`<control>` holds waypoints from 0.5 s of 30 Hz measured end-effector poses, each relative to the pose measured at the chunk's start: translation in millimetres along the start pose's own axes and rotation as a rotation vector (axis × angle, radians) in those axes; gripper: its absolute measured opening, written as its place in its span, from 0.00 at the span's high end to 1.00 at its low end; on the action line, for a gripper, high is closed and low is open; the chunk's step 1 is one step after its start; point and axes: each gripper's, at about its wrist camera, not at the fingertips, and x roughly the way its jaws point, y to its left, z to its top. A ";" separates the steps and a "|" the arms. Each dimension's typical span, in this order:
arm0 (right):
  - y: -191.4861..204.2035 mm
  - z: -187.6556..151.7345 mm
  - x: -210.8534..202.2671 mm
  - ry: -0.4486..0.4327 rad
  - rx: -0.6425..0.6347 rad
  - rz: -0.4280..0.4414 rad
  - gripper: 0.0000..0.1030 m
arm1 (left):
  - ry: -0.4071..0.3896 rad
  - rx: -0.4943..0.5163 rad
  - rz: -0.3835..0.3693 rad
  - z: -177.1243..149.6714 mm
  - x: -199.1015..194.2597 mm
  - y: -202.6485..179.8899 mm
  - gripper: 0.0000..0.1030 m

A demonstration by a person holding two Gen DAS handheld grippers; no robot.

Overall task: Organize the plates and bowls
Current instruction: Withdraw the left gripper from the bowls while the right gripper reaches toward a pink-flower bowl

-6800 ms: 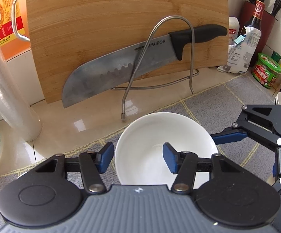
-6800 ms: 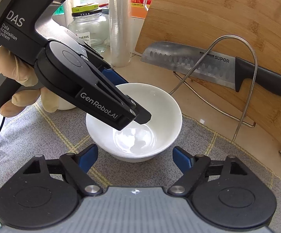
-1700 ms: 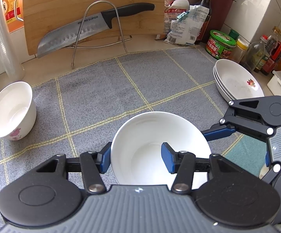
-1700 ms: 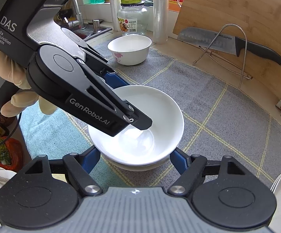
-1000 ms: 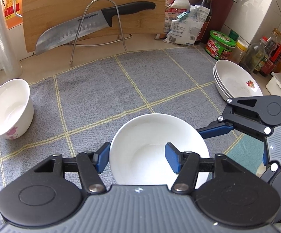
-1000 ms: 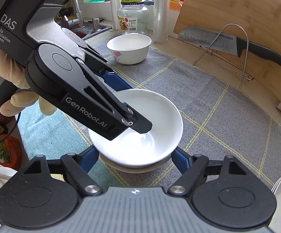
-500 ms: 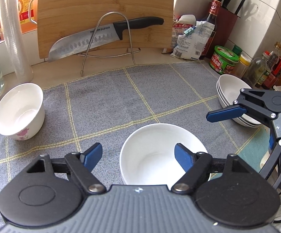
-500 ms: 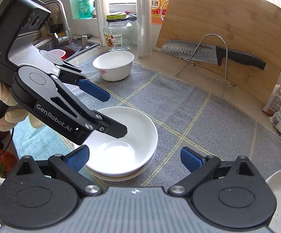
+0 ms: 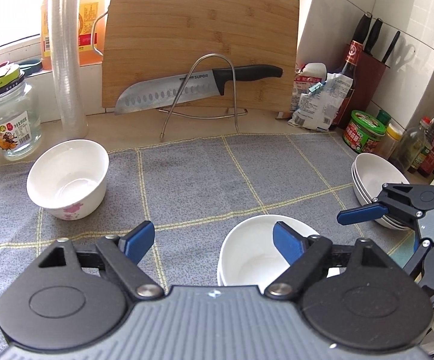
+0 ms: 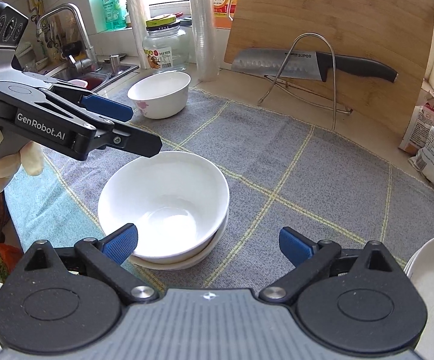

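Note:
A plain white bowl [image 10: 165, 204] sits nested in a second white bowl on the grey checked mat [image 10: 292, 165]. My left gripper [image 9: 212, 243] hovers over it with its jaws opening; its right finger hangs above the bowl [image 9: 247, 258] and neither pad presses on it. In the right wrist view the left gripper [image 10: 143, 129] floats just above the bowl's far left rim. My right gripper [image 10: 207, 246] stands wide open at the near side of the bowl, holding nothing. A flowered white bowl [image 9: 66, 183] stands alone at the mat's far left. Stacked shallow white dishes [image 9: 370, 177] rest at the right.
A bamboo cutting board [image 9: 198, 30] leans at the back with a knife [image 9: 168, 90] on a wire stand. A glass jar [image 9: 9, 120] and a tall cup stack [image 9: 66, 60] stand back left, with bottles and jars [image 9: 427, 147] back right. The sink [image 10: 75, 72] lies beyond the mat's left edge.
Both grippers let go of the plain bowl and spread their jaws wide. The bowl now rests in the lower bowl. My left gripper lifted and pulled away from it.

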 end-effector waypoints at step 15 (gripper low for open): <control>-5.3 11.9 -6.7 -0.043 0.059 0.002 0.00 | -0.079 -0.002 0.162 -26.2 -13.4 19.3 0.07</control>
